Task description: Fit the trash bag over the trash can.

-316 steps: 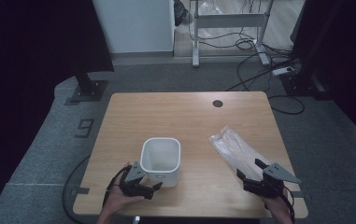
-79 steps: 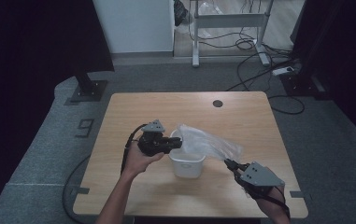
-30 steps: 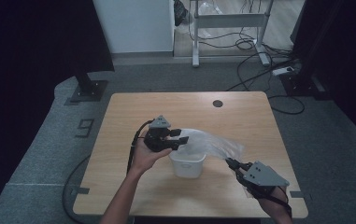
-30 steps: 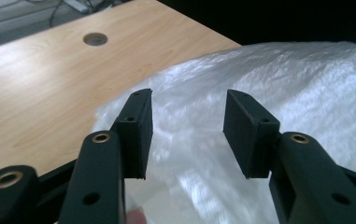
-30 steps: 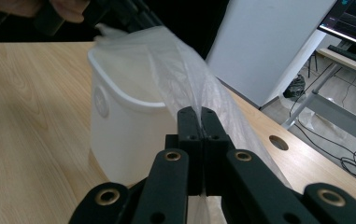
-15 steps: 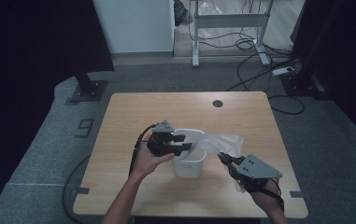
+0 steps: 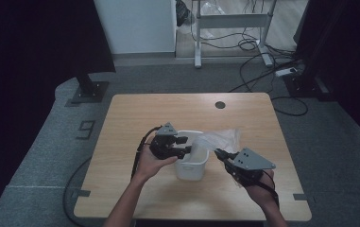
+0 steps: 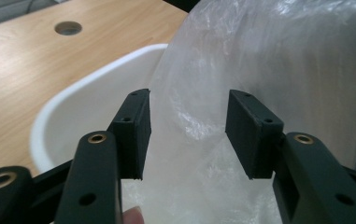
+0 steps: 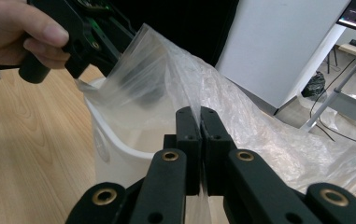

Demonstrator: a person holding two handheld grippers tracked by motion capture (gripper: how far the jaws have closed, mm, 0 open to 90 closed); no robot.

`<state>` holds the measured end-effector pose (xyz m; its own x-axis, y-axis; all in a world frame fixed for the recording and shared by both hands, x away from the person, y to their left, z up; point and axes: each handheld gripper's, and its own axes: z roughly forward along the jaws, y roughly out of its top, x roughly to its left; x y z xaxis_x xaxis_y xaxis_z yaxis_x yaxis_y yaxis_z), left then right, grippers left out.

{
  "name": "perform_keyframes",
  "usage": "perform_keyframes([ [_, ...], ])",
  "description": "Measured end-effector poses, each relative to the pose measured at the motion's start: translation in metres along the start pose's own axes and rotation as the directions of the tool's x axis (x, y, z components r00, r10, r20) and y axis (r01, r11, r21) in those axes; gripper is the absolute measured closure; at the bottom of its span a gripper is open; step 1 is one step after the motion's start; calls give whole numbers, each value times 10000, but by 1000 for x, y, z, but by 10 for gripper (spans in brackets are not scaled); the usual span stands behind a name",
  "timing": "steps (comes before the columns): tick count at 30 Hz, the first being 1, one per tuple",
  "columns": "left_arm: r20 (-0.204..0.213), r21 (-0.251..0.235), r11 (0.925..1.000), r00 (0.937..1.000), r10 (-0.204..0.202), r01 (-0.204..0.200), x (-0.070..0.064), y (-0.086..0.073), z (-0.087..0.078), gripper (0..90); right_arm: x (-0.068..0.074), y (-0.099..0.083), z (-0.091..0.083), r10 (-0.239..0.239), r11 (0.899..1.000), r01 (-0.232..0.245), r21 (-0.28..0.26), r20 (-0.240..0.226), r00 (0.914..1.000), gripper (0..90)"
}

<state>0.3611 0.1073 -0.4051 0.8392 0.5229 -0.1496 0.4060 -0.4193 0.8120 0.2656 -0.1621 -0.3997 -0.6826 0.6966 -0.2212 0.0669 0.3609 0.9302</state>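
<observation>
A clear bag [image 7: 218, 140] drapes over a white bin [image 7: 192, 161] mid-surface. The right gripper [image 7: 222, 155] pinches the bag's edge taut, jaws closed, so the left gripper [image 7: 187, 145], jaws wide, can spread it inside.

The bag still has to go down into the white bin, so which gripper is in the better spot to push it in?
Probably the left gripper. Its jaws stand open right at the bag, over the bin, so it could tuck the plastic inside. The right gripper is shut on the bag's edge, holding it up.
</observation>
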Motion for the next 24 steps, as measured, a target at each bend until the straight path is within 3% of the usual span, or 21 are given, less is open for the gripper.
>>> perform_keyframes([
  [4, 94, -417, 9990, 9999, -145, 149, 2, 0, -13, 493, 0, -1, 2, 45, 9999, -46, 100, 17, 10000, 875],
  [14, 142, -1075, 9942, 9999, 45, -29, -3, 0, -43, 489, 1, -1, 4, 6, 9995, -6, 307, 8, 10000, 875],
  [24, 351, -1200, 9924, 9988, 334, -290, -17, -7, -48, 488, 1, 3, 6, 8, 9994, -6, 347, -50, 10000, 875],
])
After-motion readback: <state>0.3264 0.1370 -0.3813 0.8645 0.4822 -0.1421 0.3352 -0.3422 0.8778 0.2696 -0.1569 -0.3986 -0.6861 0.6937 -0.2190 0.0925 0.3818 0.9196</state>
